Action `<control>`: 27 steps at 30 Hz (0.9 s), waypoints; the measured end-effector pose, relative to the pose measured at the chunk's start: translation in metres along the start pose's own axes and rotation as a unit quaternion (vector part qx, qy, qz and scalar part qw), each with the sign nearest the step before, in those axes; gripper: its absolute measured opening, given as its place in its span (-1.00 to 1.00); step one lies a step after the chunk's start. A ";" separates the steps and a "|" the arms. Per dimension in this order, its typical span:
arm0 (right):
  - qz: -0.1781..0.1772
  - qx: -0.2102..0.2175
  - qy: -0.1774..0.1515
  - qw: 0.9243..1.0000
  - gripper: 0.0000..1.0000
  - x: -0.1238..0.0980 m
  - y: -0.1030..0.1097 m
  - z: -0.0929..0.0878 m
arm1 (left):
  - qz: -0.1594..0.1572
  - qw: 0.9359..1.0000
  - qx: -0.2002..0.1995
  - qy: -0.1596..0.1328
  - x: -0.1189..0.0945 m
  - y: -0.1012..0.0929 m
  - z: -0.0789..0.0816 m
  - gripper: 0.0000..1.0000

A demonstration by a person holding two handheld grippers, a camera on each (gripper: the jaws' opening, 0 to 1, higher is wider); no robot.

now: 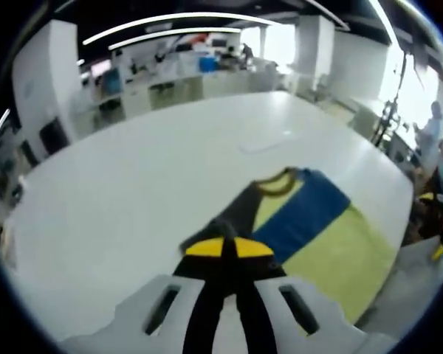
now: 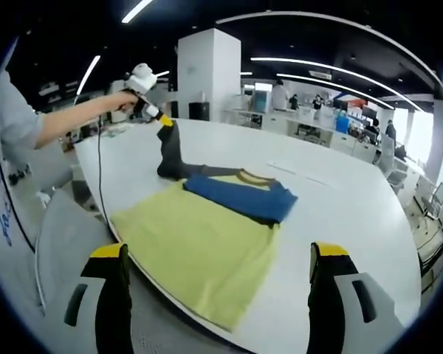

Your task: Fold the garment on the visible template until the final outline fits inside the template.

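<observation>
A T-shirt lies flat on the white table [image 2: 347, 221] near its front edge. It has a yellow body [image 2: 199, 247], a blue chest band [image 2: 244, 195] and dark grey sleeves. My left gripper [image 2: 165, 120] is shut on one dark sleeve [image 2: 170, 155] and holds it up off the table. In the left gripper view the sleeve [image 1: 236, 214] hangs from the shut yellow tips of the left gripper [image 1: 229, 248], with the shirt [image 1: 317, 236] beyond. My right gripper [image 2: 218, 251] stands open in front of the hem, its jaws wide apart and holding nothing. A faint marking [image 2: 295, 173] lies on the table behind the shirt.
A person's arm [image 2: 66, 118] in a grey sleeve reaches in from the left, a cable [image 2: 98, 169] hanging below it. A white pillar [image 2: 210, 74] and desks stand behind the table. Chairs [image 2: 428, 214] stand at its right. A person [image 1: 430, 133] stands at the far right.
</observation>
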State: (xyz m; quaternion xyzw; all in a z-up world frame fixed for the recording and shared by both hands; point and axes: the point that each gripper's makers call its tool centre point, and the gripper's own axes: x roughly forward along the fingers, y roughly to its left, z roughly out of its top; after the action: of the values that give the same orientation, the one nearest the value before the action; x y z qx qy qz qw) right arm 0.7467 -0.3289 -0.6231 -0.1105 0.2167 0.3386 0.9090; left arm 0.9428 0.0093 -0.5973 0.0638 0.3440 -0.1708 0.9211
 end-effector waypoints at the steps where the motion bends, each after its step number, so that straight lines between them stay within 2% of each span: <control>1: -0.001 0.000 -0.001 1.000 1.00 -0.001 -0.001 0.000 | -0.002 1.000 0.003 0.001 0.003 -0.004 0.001 -1.00; 27: 0.029 -0.001 0.005 1.000 1.00 0.003 -0.018 -0.006 | -0.021 1.000 0.009 0.008 0.048 -0.060 0.019 -1.00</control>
State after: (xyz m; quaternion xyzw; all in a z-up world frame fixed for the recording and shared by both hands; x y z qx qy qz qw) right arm 0.7588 -0.3423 -0.6288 -0.1066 0.2235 0.3645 0.8977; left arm 0.9666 -0.0642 -0.6145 0.0665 0.3513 -0.1930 0.9137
